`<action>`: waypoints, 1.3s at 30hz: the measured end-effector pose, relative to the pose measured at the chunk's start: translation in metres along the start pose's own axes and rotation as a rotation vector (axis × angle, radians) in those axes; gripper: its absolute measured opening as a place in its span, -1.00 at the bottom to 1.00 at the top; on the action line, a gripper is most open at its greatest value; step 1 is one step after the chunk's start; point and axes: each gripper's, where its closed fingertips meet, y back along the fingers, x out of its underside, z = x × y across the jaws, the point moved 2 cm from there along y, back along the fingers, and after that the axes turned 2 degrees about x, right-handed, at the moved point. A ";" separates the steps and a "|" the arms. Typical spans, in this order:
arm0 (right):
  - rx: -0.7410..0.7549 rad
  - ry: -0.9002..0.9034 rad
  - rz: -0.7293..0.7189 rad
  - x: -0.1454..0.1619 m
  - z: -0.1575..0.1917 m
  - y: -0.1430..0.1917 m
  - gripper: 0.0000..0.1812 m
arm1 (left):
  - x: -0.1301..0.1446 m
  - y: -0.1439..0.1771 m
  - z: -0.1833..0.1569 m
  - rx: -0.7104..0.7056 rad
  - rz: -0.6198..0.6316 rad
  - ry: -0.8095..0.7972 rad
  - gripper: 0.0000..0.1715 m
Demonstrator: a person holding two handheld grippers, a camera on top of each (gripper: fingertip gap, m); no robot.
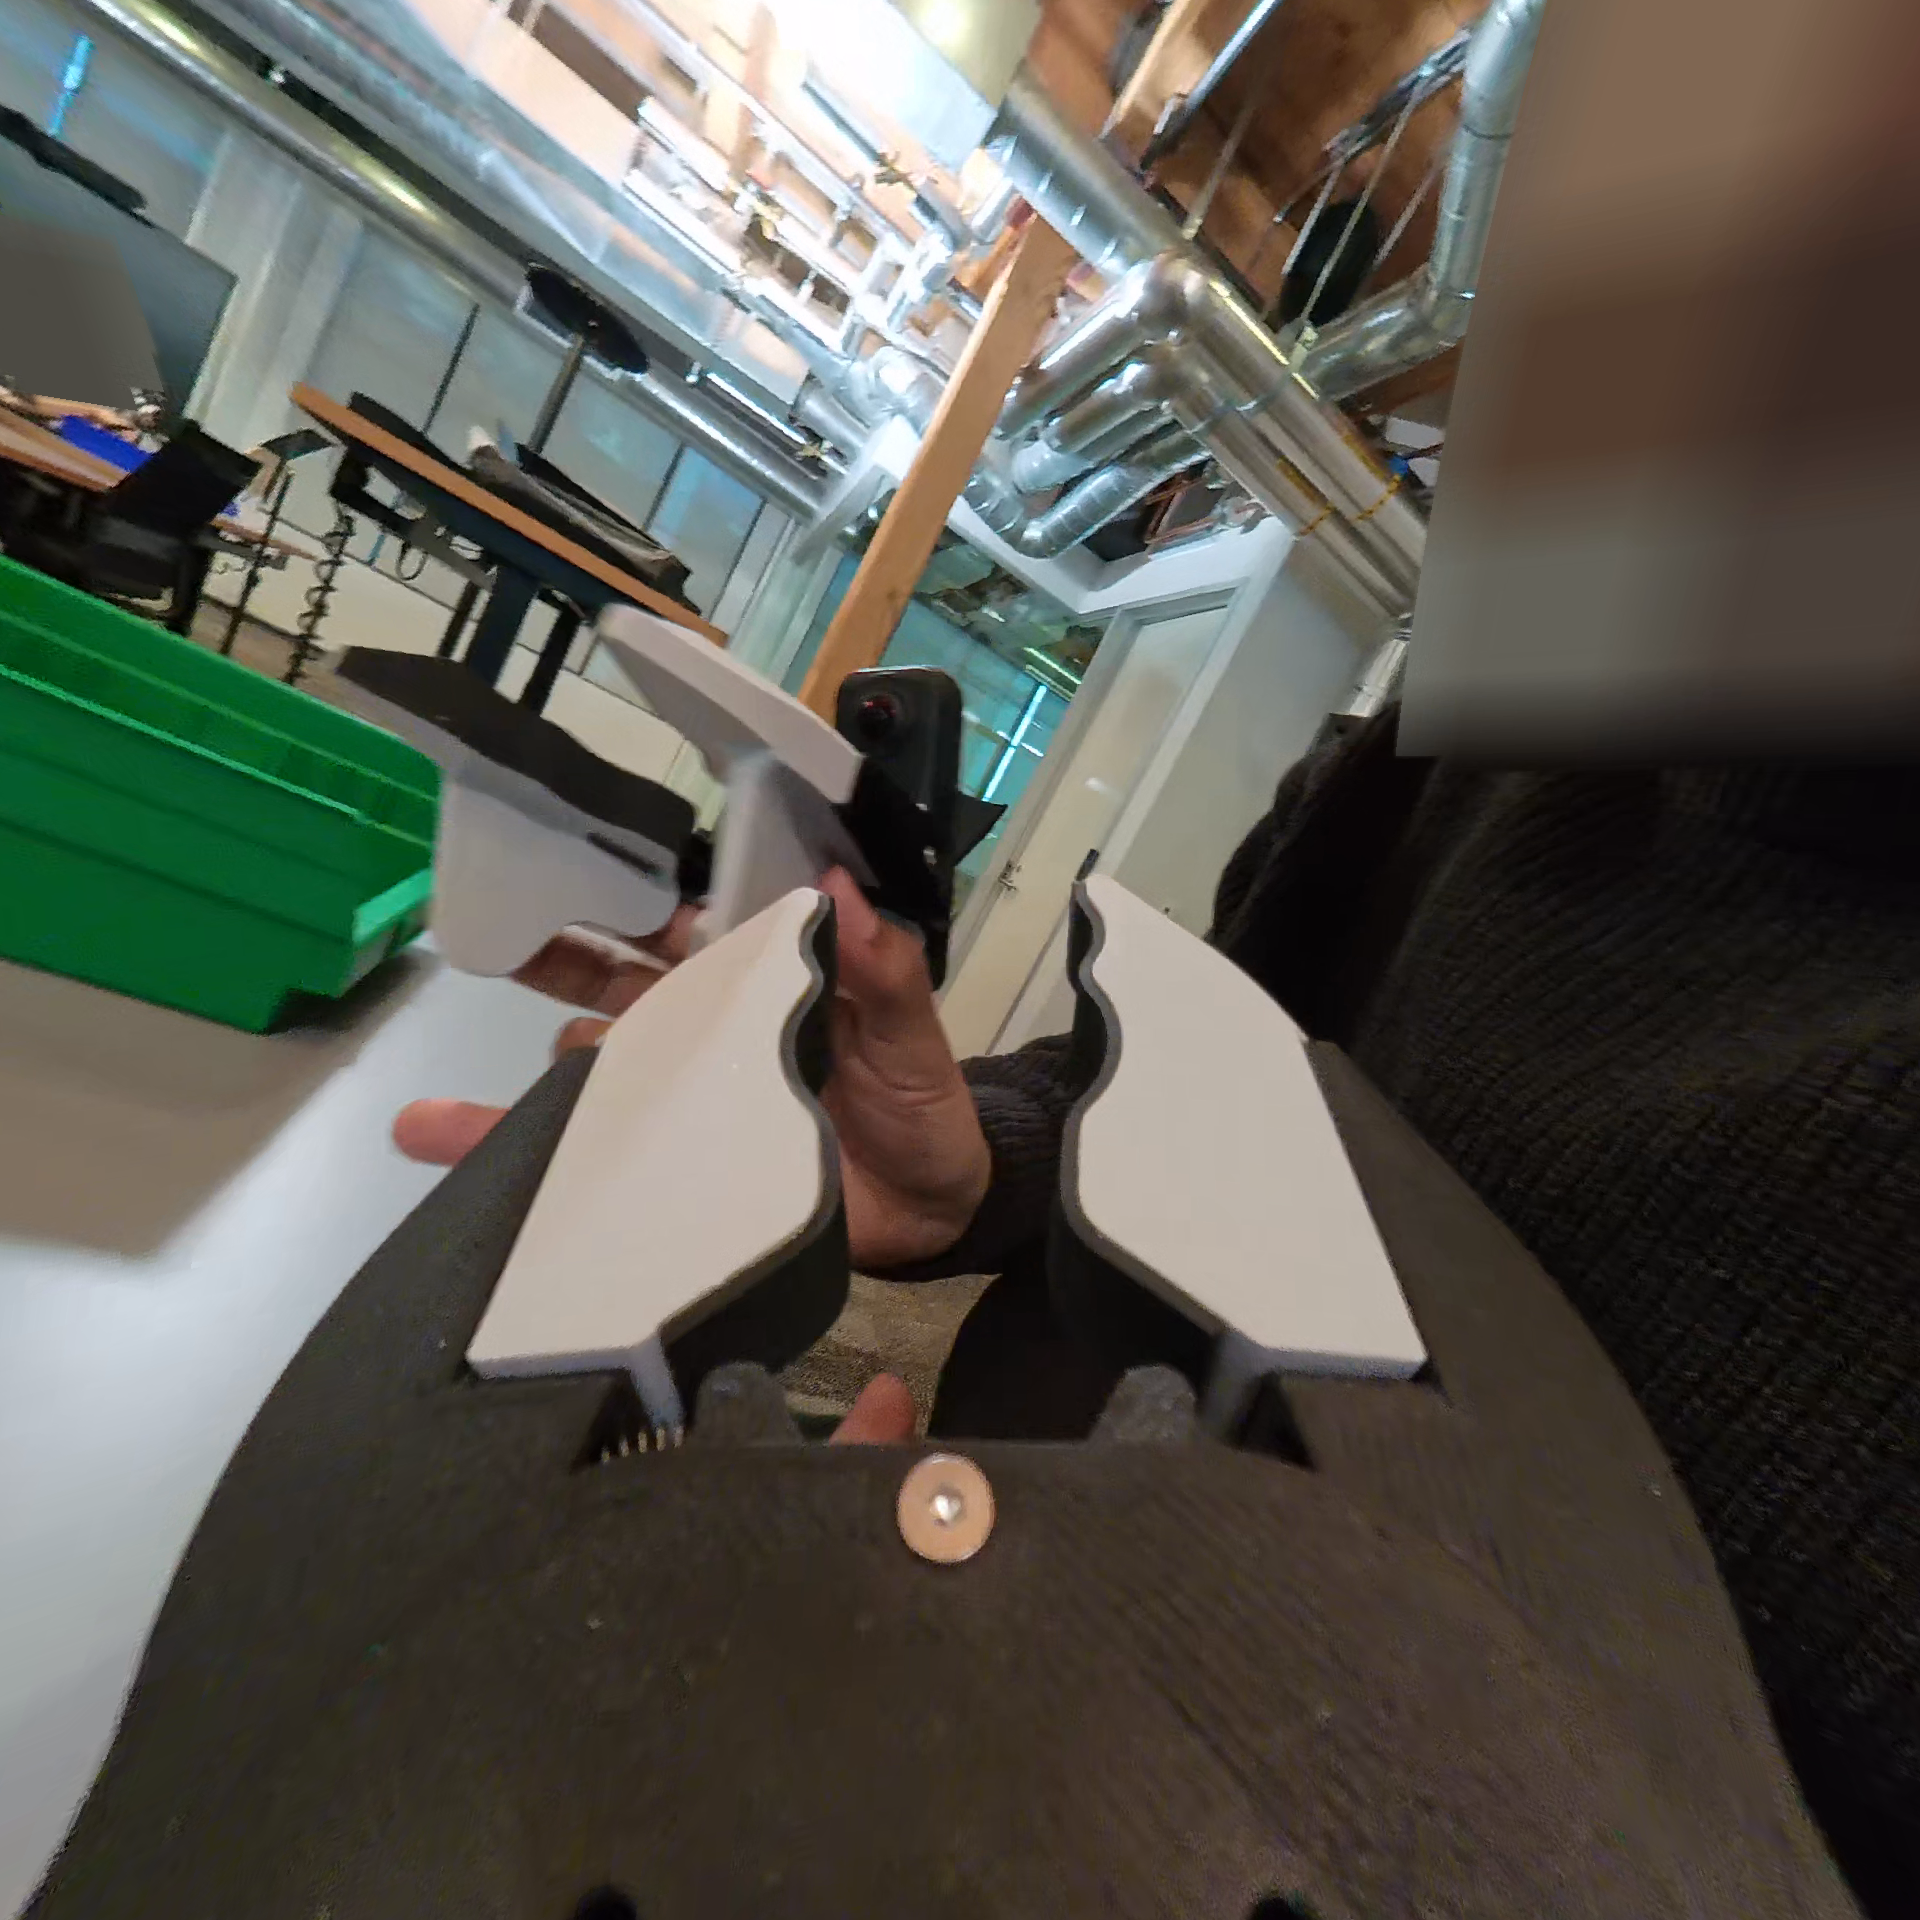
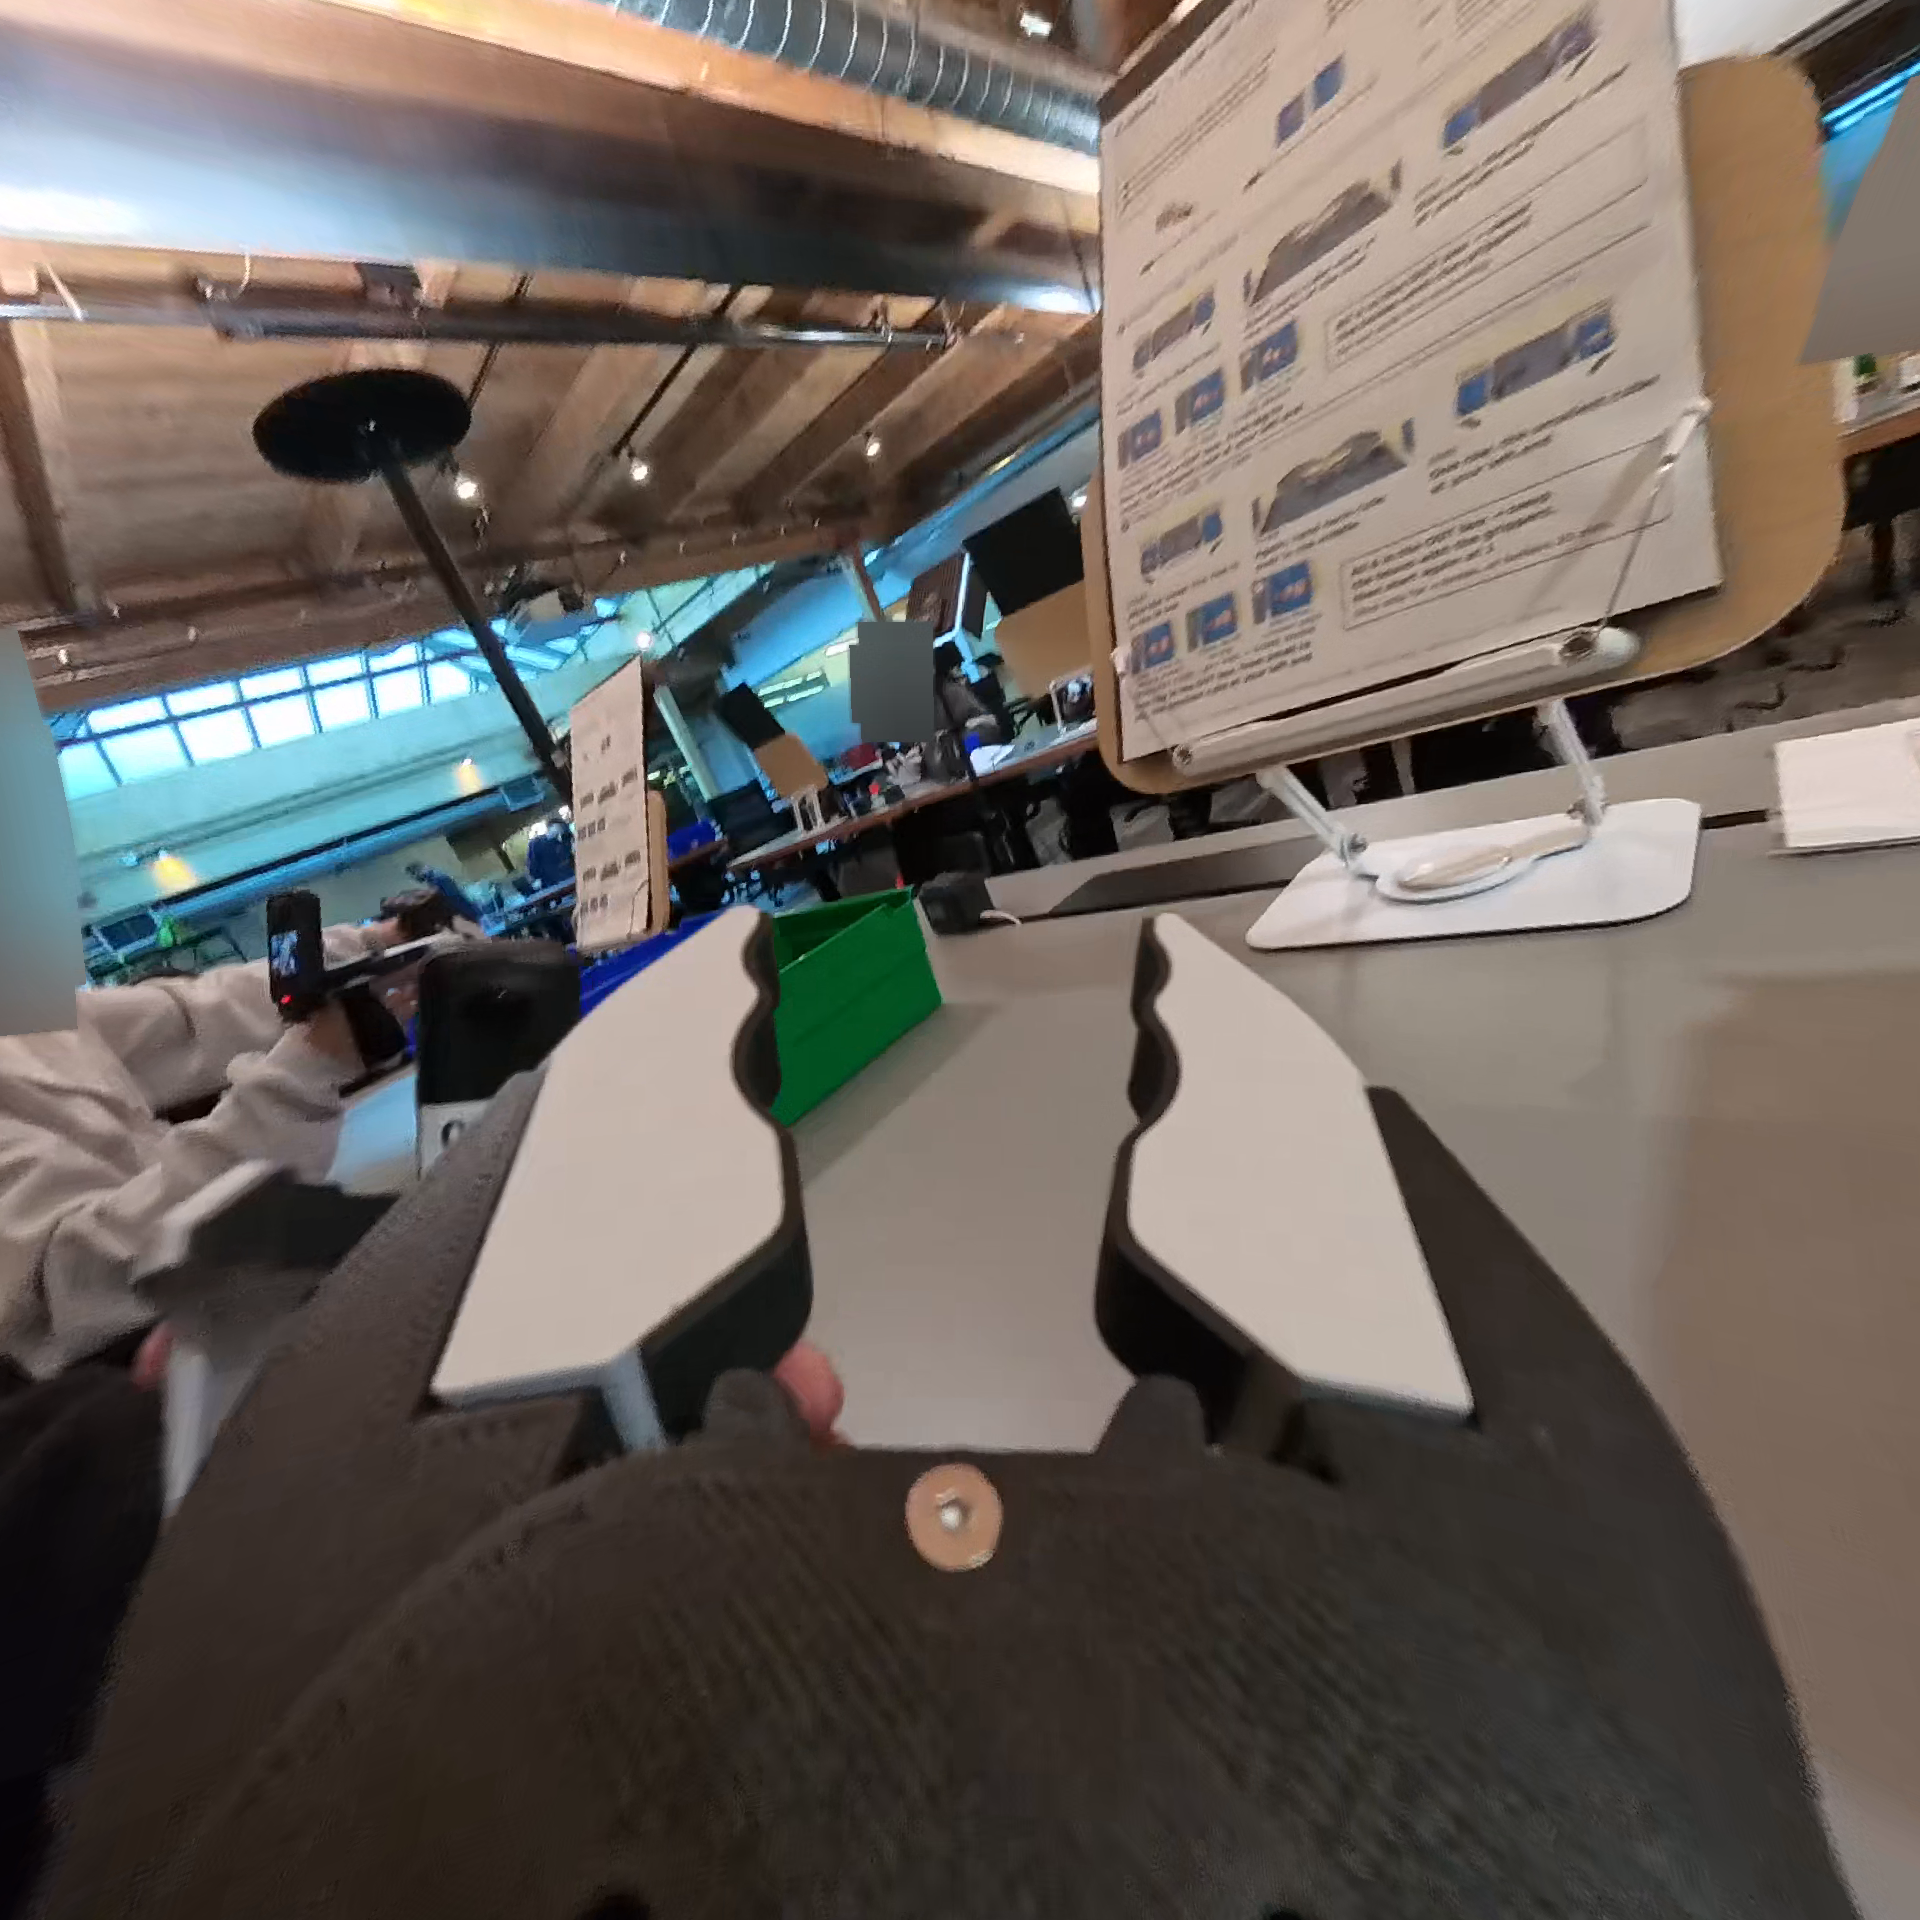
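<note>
My left gripper [image 1: 951, 914] is open and empty, tilted up off the grey table [image 1: 208, 1122] and pointing at the hand [image 1: 904, 1091] that holds the other gripper. My right gripper also shows in the left wrist view [image 1: 634, 821], its white fingers apart and its black camera behind them. In its own view my right gripper [image 2: 956, 935] is open and empty, held just above the grey table [image 2: 1403, 1195] and facing a green bin [image 2: 857, 992]. The left gripper's blurred finger [image 2: 223, 1221] and black camera [image 2: 499, 1023] show at the left of the right wrist view.
The green bin [image 1: 187, 810] stands on the table at the left. A stand [image 2: 1496, 868] with a printed sheet [image 2: 1392, 364] is at the right, with white paper [image 2: 1844, 795] beyond it. A dark knit sweater [image 1: 1610, 1143] is close by on the right. Another person's light sleeve [image 2: 125, 1101] is at the far left.
</note>
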 end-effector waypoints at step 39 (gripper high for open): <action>-0.360 -0.326 -0.009 -0.006 0.056 -0.008 -0.23 | 0.041 -0.029 -0.033 0.131 0.183 -0.018 -0.42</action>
